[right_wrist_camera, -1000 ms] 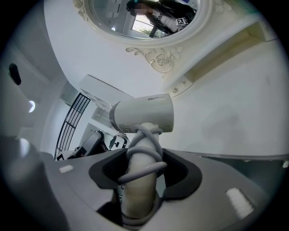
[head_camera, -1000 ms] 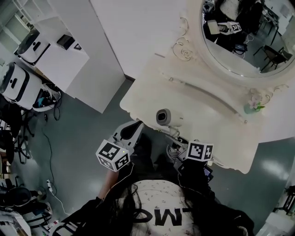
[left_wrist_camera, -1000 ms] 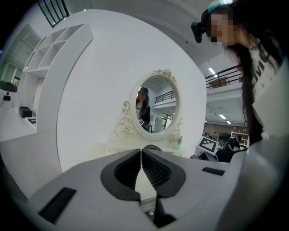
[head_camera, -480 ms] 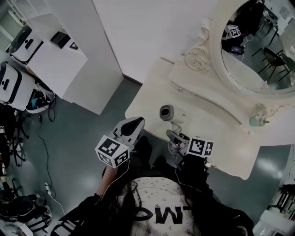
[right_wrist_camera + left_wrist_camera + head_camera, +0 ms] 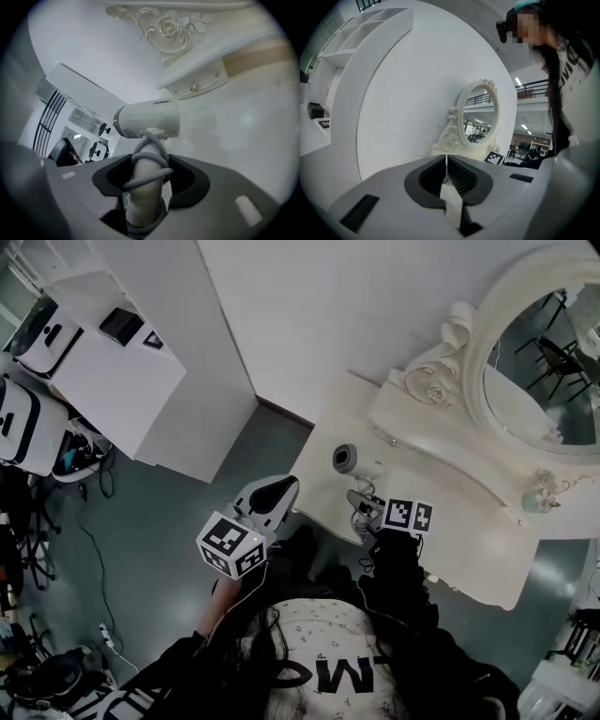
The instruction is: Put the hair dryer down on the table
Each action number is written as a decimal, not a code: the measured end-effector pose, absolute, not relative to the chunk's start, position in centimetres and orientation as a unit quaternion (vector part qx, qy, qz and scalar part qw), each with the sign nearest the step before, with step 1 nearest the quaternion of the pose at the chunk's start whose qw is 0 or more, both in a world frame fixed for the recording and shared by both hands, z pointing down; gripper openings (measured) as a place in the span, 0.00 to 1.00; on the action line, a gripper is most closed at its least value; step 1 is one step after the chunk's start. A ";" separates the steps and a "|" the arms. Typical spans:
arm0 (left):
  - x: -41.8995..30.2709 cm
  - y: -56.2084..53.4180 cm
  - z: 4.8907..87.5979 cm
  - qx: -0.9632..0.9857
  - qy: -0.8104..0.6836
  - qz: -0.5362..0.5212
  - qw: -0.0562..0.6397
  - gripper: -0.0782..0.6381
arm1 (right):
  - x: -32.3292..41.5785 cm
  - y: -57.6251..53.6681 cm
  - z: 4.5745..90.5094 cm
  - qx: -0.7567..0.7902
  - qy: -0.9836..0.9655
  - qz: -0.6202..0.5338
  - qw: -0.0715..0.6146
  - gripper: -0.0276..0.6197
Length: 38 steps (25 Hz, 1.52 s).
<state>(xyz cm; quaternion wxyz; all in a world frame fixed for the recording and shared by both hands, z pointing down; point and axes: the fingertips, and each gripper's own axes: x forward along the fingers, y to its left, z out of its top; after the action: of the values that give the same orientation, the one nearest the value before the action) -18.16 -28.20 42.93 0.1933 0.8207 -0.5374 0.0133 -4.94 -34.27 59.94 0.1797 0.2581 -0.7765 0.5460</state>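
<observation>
A white hair dryer [image 5: 149, 121] with its grey cord wound round the handle is held upright in my right gripper [image 5: 146, 180], whose jaws are shut on the handle. In the head view the hair dryer [image 5: 347, 461] hangs over the near left part of the cream dressing table [image 5: 450, 531], and the right gripper [image 5: 367, 510] is just below it. My left gripper [image 5: 275, 495] stays off the table's left edge, over the floor; its jaws [image 5: 446, 172] stand shut with nothing between them.
An ornate oval mirror [image 5: 534, 371] rises at the back of the table, with a small drawer shelf [image 5: 197, 82] under it. A small vase of flowers [image 5: 542, 495] is at the right. White shelving [image 5: 103, 362] stands far left.
Both grippers have shifted toward the table; the hair dryer now hangs over the tabletop rather than at its front edge. The mirror has slid to the right in the head view.
</observation>
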 end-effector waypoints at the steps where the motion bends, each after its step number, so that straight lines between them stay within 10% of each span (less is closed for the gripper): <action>1: -18.6 -28.4 43.0 0.822 -0.536 0.013 0.194 0.11 | -5.4 -34.7 60.4 0.261 -0.775 0.544 0.187 0.40; 26: -22.8 -32.2 44.2 0.852 -0.485 0.000 0.199 0.11 | -8.1 -41.8 66.6 0.351 -0.775 0.349 0.393 0.40; 38: -23.3 -32.2 44.4 0.852 -0.484 0.004 0.200 0.11 | -7.7 -42.0 67.1 0.382 -0.787 0.327 0.358 0.40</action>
<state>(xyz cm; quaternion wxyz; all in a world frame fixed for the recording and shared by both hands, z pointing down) -23.29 -32.24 44.37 0.2002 0.8521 -0.4836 0.0039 -7.73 -42.02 67.05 0.3584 0.3818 -0.7866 0.3271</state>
